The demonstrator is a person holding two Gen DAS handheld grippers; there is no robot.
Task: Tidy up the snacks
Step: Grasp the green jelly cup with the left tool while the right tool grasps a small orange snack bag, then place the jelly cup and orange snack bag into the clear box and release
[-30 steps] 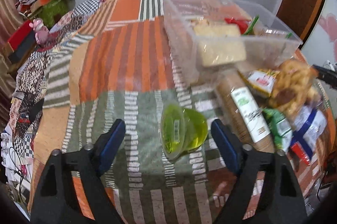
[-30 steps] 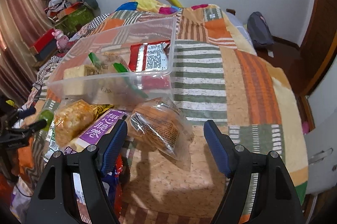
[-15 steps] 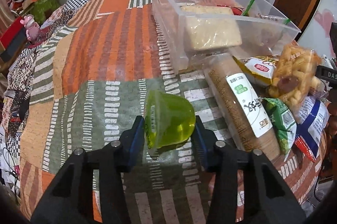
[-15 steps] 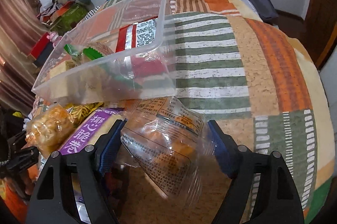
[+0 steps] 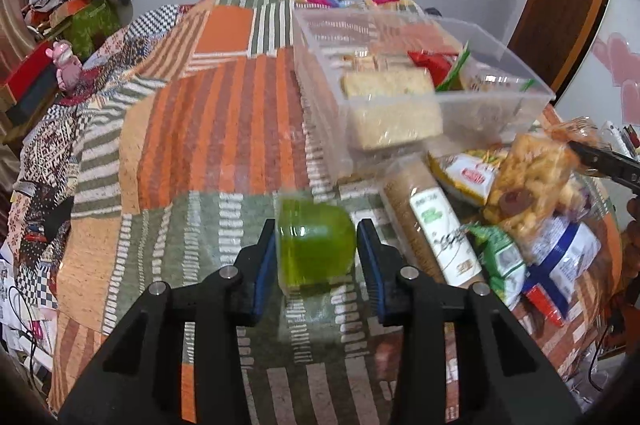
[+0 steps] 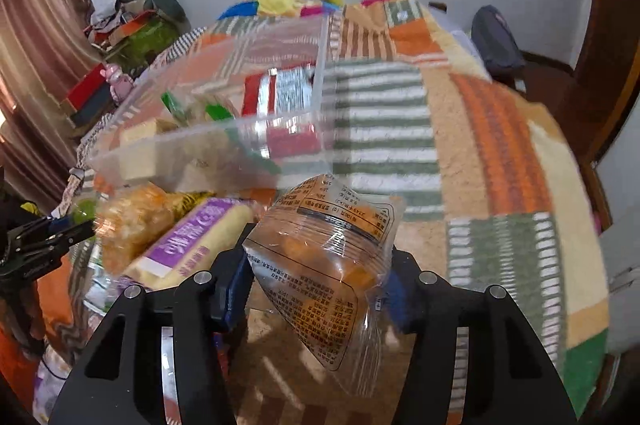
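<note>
Both hands look loaded: the left gripper [image 5: 316,251] is clamped on a green jelly cup [image 5: 315,245], the right gripper [image 6: 316,289] seems to pinch a clear bag of orange snacks [image 6: 328,265]. The clear bin [image 5: 424,81] lies ahead of both, slightly right of the cup and left of the bag, which seems nearer
</note>
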